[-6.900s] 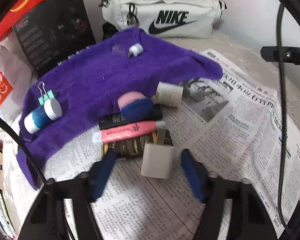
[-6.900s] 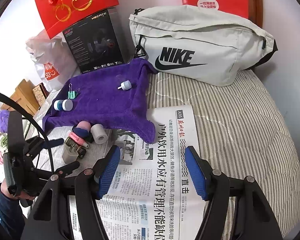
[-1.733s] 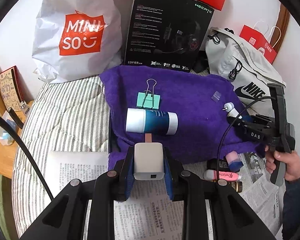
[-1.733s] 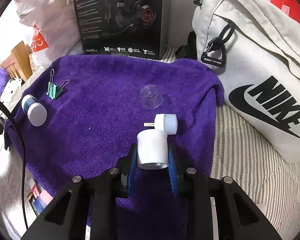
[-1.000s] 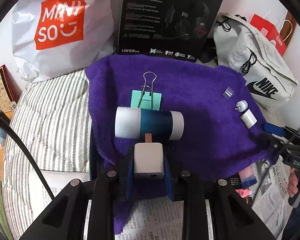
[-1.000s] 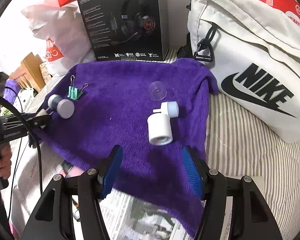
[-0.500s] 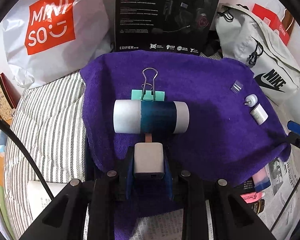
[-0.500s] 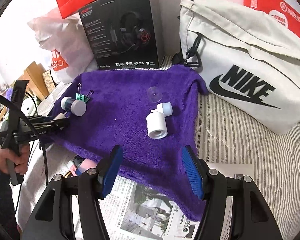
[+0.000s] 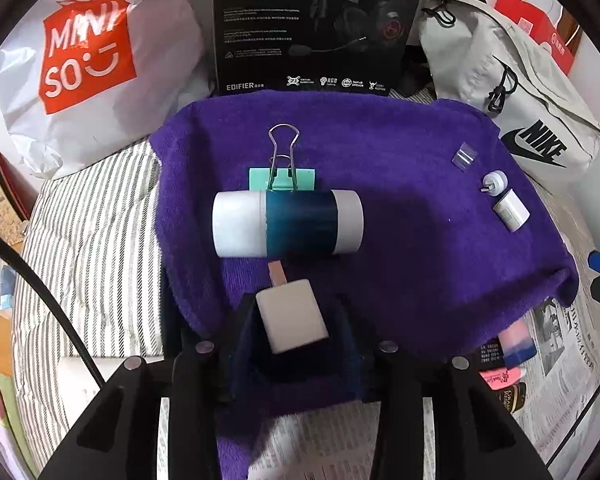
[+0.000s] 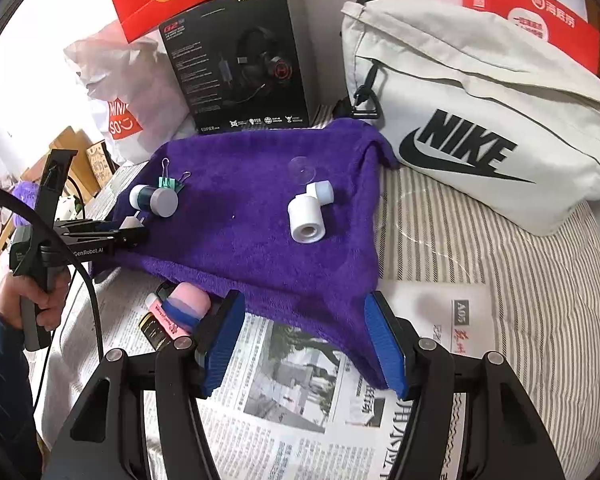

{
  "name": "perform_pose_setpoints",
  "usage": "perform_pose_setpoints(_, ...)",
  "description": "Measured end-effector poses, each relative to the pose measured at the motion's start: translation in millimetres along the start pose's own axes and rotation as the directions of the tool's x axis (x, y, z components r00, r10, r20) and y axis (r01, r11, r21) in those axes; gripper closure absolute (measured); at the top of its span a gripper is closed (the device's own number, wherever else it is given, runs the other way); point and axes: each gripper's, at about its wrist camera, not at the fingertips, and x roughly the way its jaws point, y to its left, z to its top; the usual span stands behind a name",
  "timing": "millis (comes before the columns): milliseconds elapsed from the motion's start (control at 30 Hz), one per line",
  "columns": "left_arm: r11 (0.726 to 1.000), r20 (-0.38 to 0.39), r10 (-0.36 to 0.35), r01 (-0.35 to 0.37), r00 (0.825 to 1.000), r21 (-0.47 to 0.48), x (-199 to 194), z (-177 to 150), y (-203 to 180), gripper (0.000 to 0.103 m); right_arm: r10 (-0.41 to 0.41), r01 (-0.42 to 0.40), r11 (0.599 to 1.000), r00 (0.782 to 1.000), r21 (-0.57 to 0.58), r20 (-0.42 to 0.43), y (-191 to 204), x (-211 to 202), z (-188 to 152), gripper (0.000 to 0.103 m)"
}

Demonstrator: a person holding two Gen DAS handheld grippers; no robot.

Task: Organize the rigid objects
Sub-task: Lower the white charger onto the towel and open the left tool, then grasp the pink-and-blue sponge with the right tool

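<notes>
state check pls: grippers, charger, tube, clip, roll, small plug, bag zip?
left gripper: jaws opening, charger between them
white charger: tilted, on towel
right gripper: open, empty
purple towel: spread flat
blue-and-white tube: lying on its side
green binder clip: lying flat
white roll: on its side
small white plug: touching roll
Nike bag: zip closed

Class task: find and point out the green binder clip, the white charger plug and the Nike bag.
green binder clip (image 9: 283, 179): left wrist view, green body.
white charger plug (image 9: 293, 315): left wrist view, flat white face.
Nike bag (image 10: 476, 112): right wrist view, front panel.
</notes>
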Motion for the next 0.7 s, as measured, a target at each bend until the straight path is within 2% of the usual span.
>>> perform_pose_setpoints(100, 1.000, 0.017, -0.003, 0.004, 1.000, -0.012, -12, -5, -2, 0.064, 0.007, -0.007, 1.000, 1.000, 0.007, 0.005, 0, -5, -3, 0.041)
perform_pose_setpoints(233, 1.000, 0.062, -0.009, 0.009, 0.998, -0.002, -37, -16, -11, 0.051, 0.022, -0.022, 1.000, 1.000, 0.011, 0.011, 3, -11, -9, 0.040)
perform_pose_setpoints(400, 1.000, 0.117, -0.010, 0.012, 0.993, -0.015, -68, -38, -17, 0.048, 0.065, -0.065, 0.998, 0.998, 0.001, -0.003, 19, -10, -17, 0.040)
perform_pose_setpoints(567, 0.999, 0.121, -0.006, 0.012, 0.993, -0.053, -76, -65, -7, 0.046, 0.125, -0.126, 0.992, 0.992, -0.022, -0.012, 46, 4, -20, 0.040)
perform_pose_setpoints(700, 0.996, 0.107, -0.004, 0.013, 0.994, -0.085, -73, -86, -1, 0.046, 0.092, -0.094, 0.993, 0.995, -0.068, -0.035, 67, 20, -20, 0.041)
